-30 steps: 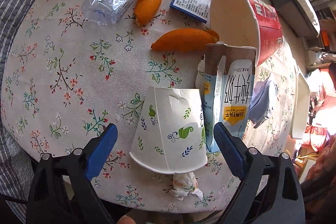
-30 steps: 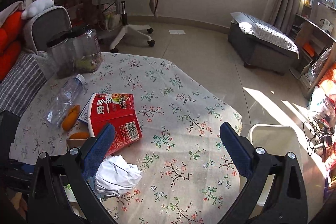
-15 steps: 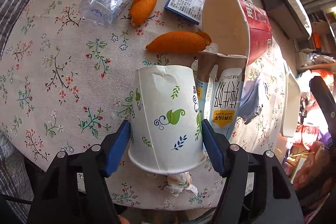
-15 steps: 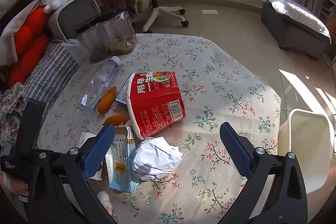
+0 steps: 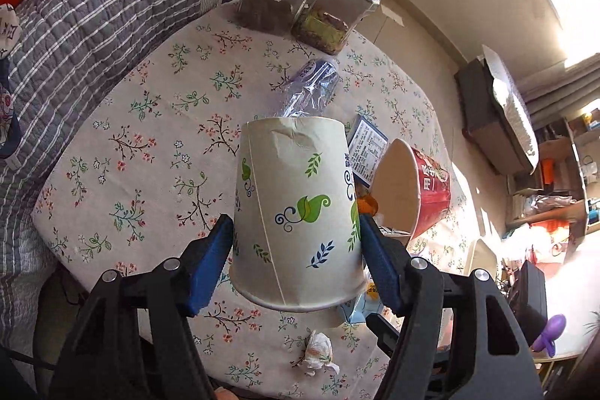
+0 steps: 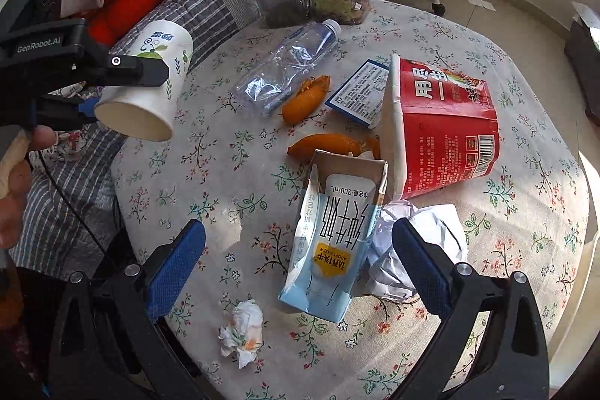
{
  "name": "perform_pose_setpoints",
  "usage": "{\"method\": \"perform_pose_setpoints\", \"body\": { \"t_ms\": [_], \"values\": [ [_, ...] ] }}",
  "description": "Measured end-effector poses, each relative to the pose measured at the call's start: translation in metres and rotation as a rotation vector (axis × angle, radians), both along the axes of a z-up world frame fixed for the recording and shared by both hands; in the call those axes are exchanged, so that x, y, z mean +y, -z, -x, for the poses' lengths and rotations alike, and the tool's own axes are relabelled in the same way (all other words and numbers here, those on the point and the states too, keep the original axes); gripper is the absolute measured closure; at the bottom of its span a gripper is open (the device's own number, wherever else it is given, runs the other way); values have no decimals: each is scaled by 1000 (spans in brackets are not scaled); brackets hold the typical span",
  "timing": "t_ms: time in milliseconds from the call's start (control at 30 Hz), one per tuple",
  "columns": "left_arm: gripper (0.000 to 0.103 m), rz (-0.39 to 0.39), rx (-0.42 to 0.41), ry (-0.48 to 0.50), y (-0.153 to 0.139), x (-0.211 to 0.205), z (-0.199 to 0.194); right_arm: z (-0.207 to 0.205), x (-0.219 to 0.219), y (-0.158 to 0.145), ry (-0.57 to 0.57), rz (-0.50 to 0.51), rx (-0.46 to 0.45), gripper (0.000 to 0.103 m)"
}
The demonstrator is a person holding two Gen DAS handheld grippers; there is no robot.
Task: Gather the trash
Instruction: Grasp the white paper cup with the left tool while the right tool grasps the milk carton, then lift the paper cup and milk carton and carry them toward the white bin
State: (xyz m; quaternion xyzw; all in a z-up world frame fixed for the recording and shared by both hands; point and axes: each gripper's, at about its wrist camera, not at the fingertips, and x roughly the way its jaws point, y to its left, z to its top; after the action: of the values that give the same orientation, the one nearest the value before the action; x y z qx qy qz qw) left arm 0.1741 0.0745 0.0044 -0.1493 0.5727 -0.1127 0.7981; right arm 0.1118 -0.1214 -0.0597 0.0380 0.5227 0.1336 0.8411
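Left gripper (image 5: 296, 238) clamped dented cup (image 5: 296, 208) | right gripper (image 6: 300, 257) gaped over carton (image 6: 333, 242) | risk: thin cup could crumple, slip

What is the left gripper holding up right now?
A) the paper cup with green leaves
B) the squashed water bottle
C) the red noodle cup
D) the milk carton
A: the left gripper has its blue fingers pressed on both sides of the paper cup, which the right wrist view shows lifted off the table.
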Motion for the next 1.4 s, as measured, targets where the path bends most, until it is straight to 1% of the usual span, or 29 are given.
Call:
{"method": "perform_pose_setpoints", "body": {
  "t_ms": [100, 200, 267, 300, 333, 367, 400, 433, 467, 500, 533, 600, 700, 733, 800, 867, 900, 933, 1033, 1100, 1133, 1200, 1267, 1300, 1333, 1400],
  "values": [
    [36, -1, -6, -6, -1, 0, 1, -11, 11, 15, -1, 73, 9, 7],
    [36, -2, -7, -4, 0, 0, 0, -13, 18, 23, -5, 105, 17, 7],
    [36, -7, -9, -7, -1, 5, 1, -14, 20, 26, -11, 108, 18, 14],
    [36, -9, -9, -10, 0, 5, 1, -16, 19, 26, -16, 103, 31, 27],
    [36, -10, -9, -14, 1, 7, 1, -18, 18, 30, -15, 89, 57, 47],
    [36, -10, -10, -20, 1, 8, 0, -20, 15, 33, -6, 75, 79, 49],
    [36, -9, -10, -26, 2, 9, 1, -21, 11, 33, 12, 83, 77, 59],
    [36, -9, -11, -30, 3, 10, 0, -21, 9, 32, 22, 86, 73, 65],
    [36, -11, -14, -33, 3, 10, 0, -23, 5, 30, 29, 64, 74, 67],
    [36, -17, -18, -33, 4, 9, 1, -24, 2, 28, 39, 35, 75, 73],
    [36, -24, -24, -31, 4, 8, 1, -23, 0, 26, 52, 21, 66, 75],
    [36, -39, -40, -28, 3, 5, 2, -24, -1, 20, 53, 14, 44, 75],
    [36, -48, -43, -19, 4, 3, 1, -23, -1, 22, 41, -12, 74, 73],
    [36, -46, -40, -20, 5, 4, 1, -23, 0, 24, 47, -13, 84, 63],
    [36, -46, -38, -24, 6, 5, 1, -22, 4, 28, 31, -4, 92, 52],
    [36, -44, -35, -25, 7, 5, 0, -22, 11, 31, 9, -3, 103, 45],
    [36, -42, -33, -24, 7, 5, 0, -23, 14, 32, 2, 3, 100, 40],
    [36, -40, -30, -23, 8, 5, -1, -23, 17, 33, -4, 11, 95, 37],
    [36, -42, -23, -20, 10, 4, -1, -24, 24, 39, -16, 32, 89, 37],
    [36, -45, -22, -19, 11, 3, -2, -23, 29, 42, -32, 71, 67, 36],
    [36, -45, -20, -21, 12, 4, -2, -21, 33, 43, -43, 96, 56, 34],
    [36, -46, -18, -24, 14, 5, -2, -17, 42, 45, -59, 152, 28, 35],
    [36, -48, -18, -29, 14, 5, -3, -15, 48, 46, -74, 205, 0, 55],
    [36, -48, -18, -30, 14, 6, -3, -14, 48, 45, -80, 193, 3, 70],
    [36, -48, -18, -31, 14, 6, -3, -15, 45, 44, -74, 165, 17, 72],
    [36, -47, -20, -34, 13, 8, -3, -15, 41, 38, -60, 153, 8, 72]
  ]
}}
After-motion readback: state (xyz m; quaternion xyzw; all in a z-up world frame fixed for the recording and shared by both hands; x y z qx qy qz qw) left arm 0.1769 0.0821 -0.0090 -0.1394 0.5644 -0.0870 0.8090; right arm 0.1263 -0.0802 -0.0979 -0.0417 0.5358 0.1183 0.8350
